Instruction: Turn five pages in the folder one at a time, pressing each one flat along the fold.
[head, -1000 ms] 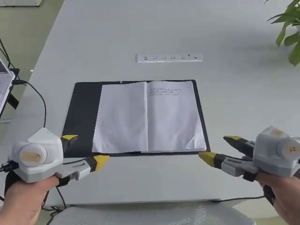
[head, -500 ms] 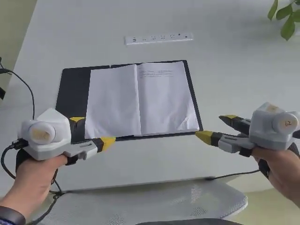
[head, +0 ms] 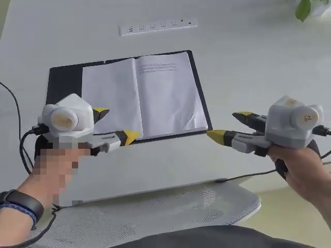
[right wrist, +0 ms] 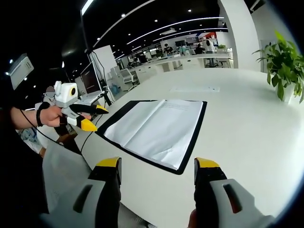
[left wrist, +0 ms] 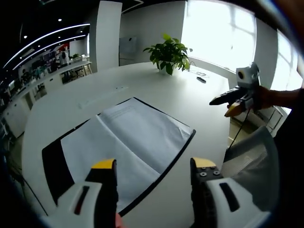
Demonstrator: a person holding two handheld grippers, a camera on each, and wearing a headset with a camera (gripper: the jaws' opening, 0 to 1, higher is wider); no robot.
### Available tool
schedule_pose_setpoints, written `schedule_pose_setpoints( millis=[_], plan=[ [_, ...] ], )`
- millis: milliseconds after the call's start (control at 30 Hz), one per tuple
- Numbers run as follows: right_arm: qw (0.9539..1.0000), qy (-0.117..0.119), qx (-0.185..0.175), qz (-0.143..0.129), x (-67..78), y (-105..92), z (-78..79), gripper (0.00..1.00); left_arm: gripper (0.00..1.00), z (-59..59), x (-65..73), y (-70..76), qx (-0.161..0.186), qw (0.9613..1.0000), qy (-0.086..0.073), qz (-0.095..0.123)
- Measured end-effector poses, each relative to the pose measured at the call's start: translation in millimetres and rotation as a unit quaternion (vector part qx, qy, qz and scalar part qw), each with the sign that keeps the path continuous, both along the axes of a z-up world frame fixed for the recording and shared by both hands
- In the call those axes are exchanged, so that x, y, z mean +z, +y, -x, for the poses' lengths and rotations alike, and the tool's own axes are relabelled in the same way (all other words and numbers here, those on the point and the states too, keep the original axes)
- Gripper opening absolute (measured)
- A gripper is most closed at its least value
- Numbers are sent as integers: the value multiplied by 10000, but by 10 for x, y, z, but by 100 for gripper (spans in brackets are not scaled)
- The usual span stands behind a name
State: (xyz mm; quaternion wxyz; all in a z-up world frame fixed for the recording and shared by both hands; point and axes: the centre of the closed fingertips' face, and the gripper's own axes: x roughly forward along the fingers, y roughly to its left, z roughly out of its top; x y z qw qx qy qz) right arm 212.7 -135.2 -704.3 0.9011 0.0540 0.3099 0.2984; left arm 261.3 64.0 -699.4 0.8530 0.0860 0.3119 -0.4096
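White tabletop (head: 248,72) held the black folder (head: 64,82), lying open and flat, its white pages (head: 139,95) spread, with what seemed a few printed lines atop the right one. The left gripper (head: 116,124) and right gripper (head: 228,125) hovered by its near corners, jaws wide apart, gripping nothing. Beyond the folder lay a power strip (head: 158,26).

White table (head: 248,77) with open folder (head: 64,77), power strip (head: 158,26)
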Motion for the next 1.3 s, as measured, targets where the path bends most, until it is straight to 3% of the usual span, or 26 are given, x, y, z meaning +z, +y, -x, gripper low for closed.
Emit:
schedule_pose_setpoints(
  millis=[400,467,733,1133,1300],
  plan=[
    [9999,62,-128,-52,-14,-54,45,62,60,-173,-215,-575,-615,9981,45,-93],
    [9998,65,-162,-65,-8,-54,45,61,60,-186,-285,-649,-641,9978,141,-82],
    [9994,84,-268,-184,13,-68,49,61,58,-178,-464,-968,-918,9954,225,-138],
    [9991,228,-272,-230,-54,-103,86,61,56,-261,-681,-1452,-1018,9944,246,-160],
    [9990,240,-286,-264,-53,-115,74,61,56,-315,-765,-1576,-871,9959,198,-152]
  ],
)
